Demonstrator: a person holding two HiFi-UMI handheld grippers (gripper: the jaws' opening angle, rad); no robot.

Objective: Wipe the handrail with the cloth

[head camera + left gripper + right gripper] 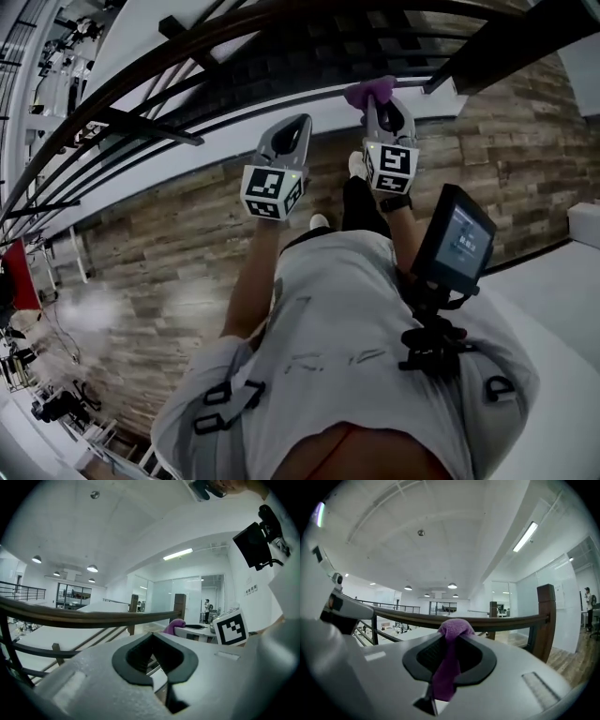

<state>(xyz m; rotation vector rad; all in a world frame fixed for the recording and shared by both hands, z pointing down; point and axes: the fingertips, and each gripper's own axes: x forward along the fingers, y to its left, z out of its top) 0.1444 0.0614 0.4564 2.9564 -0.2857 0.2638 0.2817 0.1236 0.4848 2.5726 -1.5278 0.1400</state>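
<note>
On an upper landing of a white-walled hall with a wood-plank floor (169,244), a strip light (527,536) and round lamps on the ceiling, and glass partitions (164,597) at the far end, one dark wooden handrail (511,620) curves over thin metal bars and is carried on a brown post (546,616); a person in a white shirt (356,328), with a small screen (457,239) mounted at the chest, stands at the rail with two hand-held grippers raised toward it; the right gripper (452,637) is clamped on the single purple cloth (454,627), whose bunched top rises above the jaw tips against the near side of the rail while its tail hangs down between the black pads; the left gripper (152,637), just beside the right and lower, has its jaws closed tip to tip with nothing between them, short of the rail; a second figure (206,609) stands far off by the glass
</note>
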